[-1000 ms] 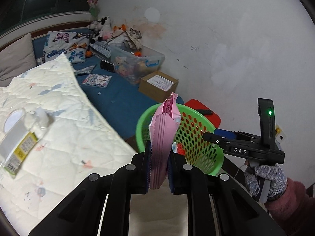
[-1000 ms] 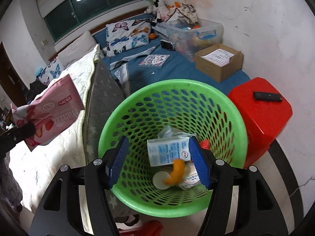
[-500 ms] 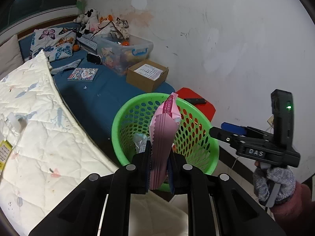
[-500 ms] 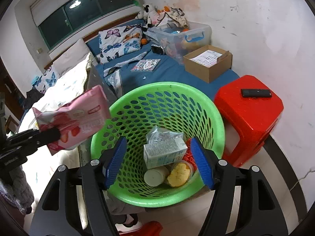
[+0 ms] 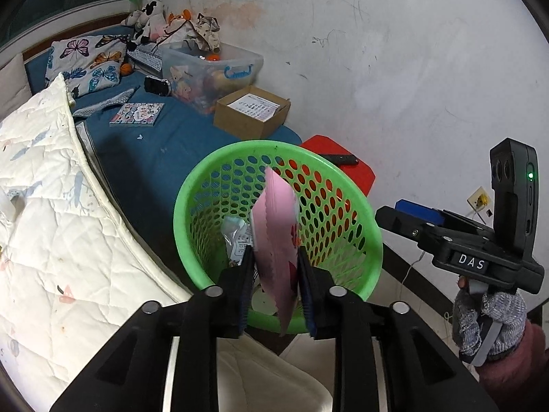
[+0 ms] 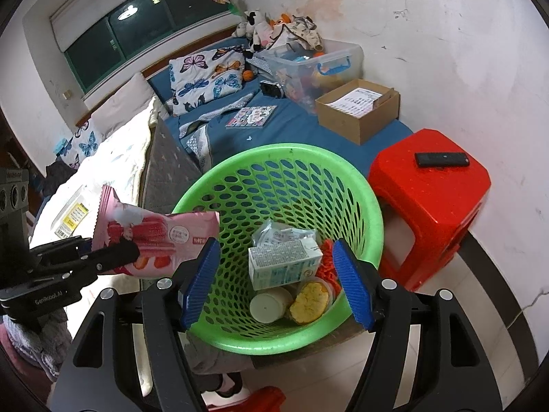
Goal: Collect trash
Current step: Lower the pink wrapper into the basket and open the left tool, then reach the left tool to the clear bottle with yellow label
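Observation:
My left gripper (image 5: 275, 264) is shut on a pink snack wrapper (image 5: 278, 237) and holds it just over the near rim of the green mesh basket (image 5: 363, 219). In the right wrist view the wrapper (image 6: 158, 237) hangs at the basket's left rim (image 6: 274, 149), held by the left gripper (image 6: 130, 249). My right gripper (image 6: 274, 274) is open and empty above the basket, whose bottom holds a milk carton (image 6: 284, 267), a white cup (image 6: 267, 305), a yellow lid (image 6: 308, 302) and a clear wrapper (image 6: 278, 235). The right gripper also shows in the left wrist view (image 5: 408, 216), right of the basket.
A red stool (image 6: 429, 192) with a black remote (image 6: 441, 159) stands right of the basket against the wall. A bed (image 5: 137, 144) carries a cardboard box (image 5: 252, 113), a clear toy bin (image 5: 209, 68), a book and a white quilt (image 5: 51, 206). A labelled plastic packet (image 6: 73, 218) lies on the quilt.
My left gripper has carried the pink wrapper toward the basket, from over the quilt to the basket's rim. The right gripper has risen slightly above the basket and stays open.

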The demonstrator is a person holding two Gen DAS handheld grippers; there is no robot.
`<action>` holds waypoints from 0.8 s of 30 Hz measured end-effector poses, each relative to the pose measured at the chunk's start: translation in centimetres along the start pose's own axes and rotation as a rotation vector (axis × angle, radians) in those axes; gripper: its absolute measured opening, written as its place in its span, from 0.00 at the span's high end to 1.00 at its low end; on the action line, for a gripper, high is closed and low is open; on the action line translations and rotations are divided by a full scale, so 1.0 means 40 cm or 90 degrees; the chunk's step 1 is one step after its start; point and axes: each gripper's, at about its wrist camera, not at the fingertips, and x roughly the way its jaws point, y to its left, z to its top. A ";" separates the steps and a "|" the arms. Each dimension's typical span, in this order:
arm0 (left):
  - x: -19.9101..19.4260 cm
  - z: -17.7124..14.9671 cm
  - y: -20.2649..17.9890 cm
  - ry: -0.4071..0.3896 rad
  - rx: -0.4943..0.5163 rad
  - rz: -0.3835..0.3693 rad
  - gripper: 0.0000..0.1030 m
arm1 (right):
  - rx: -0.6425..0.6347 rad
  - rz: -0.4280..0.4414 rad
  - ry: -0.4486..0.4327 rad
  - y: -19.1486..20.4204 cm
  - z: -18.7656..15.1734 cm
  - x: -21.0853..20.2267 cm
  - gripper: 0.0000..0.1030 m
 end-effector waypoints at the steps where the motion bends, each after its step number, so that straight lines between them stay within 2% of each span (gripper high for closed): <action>1: -0.002 -0.001 0.000 -0.002 -0.001 0.000 0.71 | 0.000 0.001 0.000 0.001 -0.001 0.000 0.33; 5: -0.014 -0.007 0.009 -0.008 -0.004 0.001 0.65 | -0.003 0.003 -0.001 0.010 0.002 -0.002 0.33; 11: -0.050 -0.024 0.032 -0.021 -0.016 0.015 0.64 | -0.012 0.008 -0.004 0.029 0.008 -0.006 0.33; 15: -0.084 -0.034 0.053 -0.036 -0.024 0.041 0.64 | -0.021 0.017 -0.004 0.046 0.012 -0.003 0.32; 24: -0.190 -0.076 0.151 -0.070 -0.083 0.086 0.64 | -0.061 0.050 0.009 0.135 0.024 0.025 0.31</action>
